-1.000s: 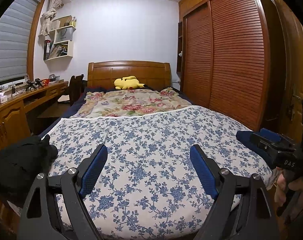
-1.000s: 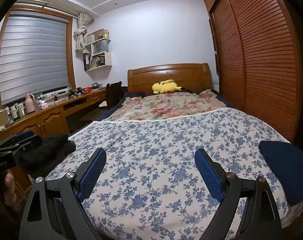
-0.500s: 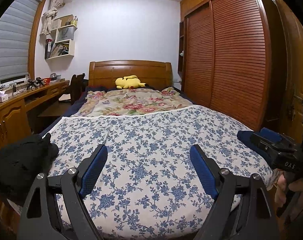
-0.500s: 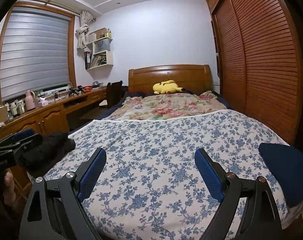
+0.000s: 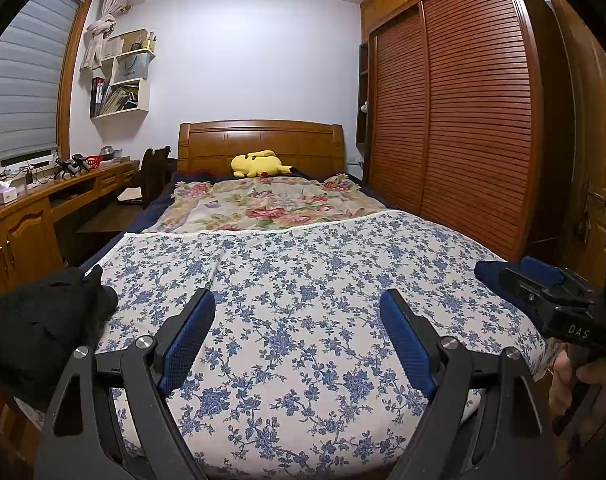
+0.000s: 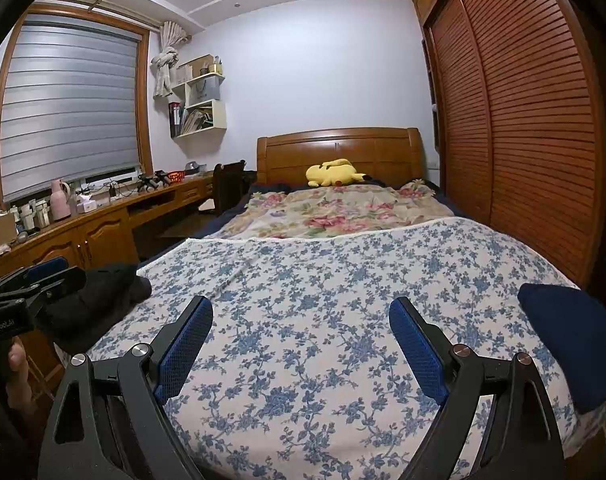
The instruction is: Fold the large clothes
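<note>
A crumpled black garment (image 5: 43, 332) (image 6: 103, 292) lies heaped on the bed's near left corner. A folded navy cloth (image 5: 491, 276) (image 6: 575, 340) sits on the near right corner. Between them stretches the blue-flowered bedspread (image 5: 303, 272) (image 6: 303, 280). My left gripper (image 5: 297, 300) hovers open over the foot of the bed, nothing between its blue pads. My right gripper (image 6: 301, 304) is open and empty too, beside it to the right. In each wrist view the other gripper shows at the frame's edge, the right gripper (image 5: 531, 280) in front of the navy cloth and the left gripper (image 6: 51, 272) in front of the black garment.
A pink-flowered quilt (image 5: 263, 204) and a yellow plush toy (image 5: 259, 164) lie toward the wooden headboard (image 5: 263, 140). A slatted wardrobe (image 5: 463, 120) lines the right side. A wooden desk (image 6: 83, 232) with clutter and a chair (image 6: 227, 184) run along the left, under the window.
</note>
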